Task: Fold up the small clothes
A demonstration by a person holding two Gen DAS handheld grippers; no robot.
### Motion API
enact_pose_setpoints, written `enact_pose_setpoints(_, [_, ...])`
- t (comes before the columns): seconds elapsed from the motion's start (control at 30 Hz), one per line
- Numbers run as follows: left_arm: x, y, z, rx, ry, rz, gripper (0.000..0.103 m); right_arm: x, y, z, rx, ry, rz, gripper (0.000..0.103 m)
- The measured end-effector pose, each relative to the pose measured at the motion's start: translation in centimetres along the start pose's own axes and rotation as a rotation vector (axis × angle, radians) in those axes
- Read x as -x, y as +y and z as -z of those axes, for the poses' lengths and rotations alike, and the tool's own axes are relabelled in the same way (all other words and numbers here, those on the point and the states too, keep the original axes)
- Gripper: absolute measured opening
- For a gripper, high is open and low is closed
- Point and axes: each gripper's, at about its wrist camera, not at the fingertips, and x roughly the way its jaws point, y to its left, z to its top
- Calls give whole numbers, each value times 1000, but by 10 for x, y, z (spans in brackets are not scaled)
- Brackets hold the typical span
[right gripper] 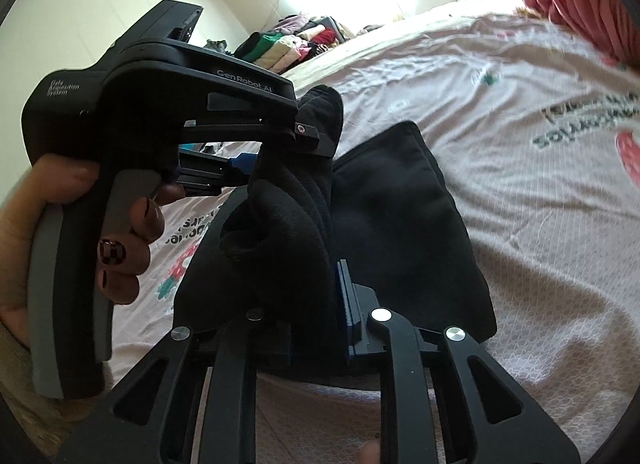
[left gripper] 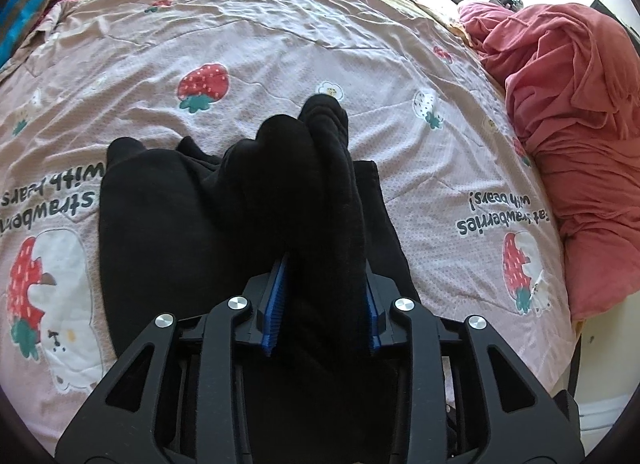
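A: Where is the garment?

B: The black garment (left gripper: pixel 224 199) lies on the bed's pink strawberry quilt (left gripper: pixel 280 35), its near part bunched and lifted off the cover, the rest spread flat to the left in the left wrist view.

A: And the left tongs (left gripper: pixel 322 304)?

B: Their blue pads (left gripper: pixel 276 304) sit on either side of a thick fold of the black cloth, clamped on it. From the right wrist camera the same tool shows side-on, a hand (right gripper: pixel 120 232) wrapped around its grey trigger.

A: The right tongs (right gripper: pixel 316 324)?

B: Closed on another bunch of the same cloth, which fills the gap between the pads.

A: Anything else nearby?

B: A heap of coral-red fabric (left gripper: pixel 568 111) on the quilt's right side, well apart from the garment.
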Motion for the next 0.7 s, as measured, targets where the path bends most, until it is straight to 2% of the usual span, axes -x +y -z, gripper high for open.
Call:
enact_pose_setpoints(0.17, [-9, 0, -2, 23, 18, 53, 37, -4, -13, 0, -66, 31, -25, 25])
enact_pose_setpoints(0.37, [-8, 11, -2, 93, 10, 176, 50, -7, -31, -2, -161, 68, -75, 29])
enact_pose_setpoints(0.4, [-5, 12, -2, 101, 3, 187, 56, -6, -32, -3, -165, 72, -78, 30])
enact_pose_setpoints(0.43, [-1, 13, -2, 106, -9, 191, 60, -6, -33, -3, -168, 74, -80, 30])
enact_pose_setpoints(0.53, [16, 19, 0, 111, -52, 193, 61, -6, -35, -4, -179, 89, -91, 31])
enact_pose_setpoints(0.63, [33, 28, 5, 104, -93, 175, 61, -3, -36, -7, -187, 116, -108, 37])
enact_pose_setpoints(0.7, [43, 35, 11, 87, -119, 131, 61, 1, -39, -10, -200, 124, -124, 46])
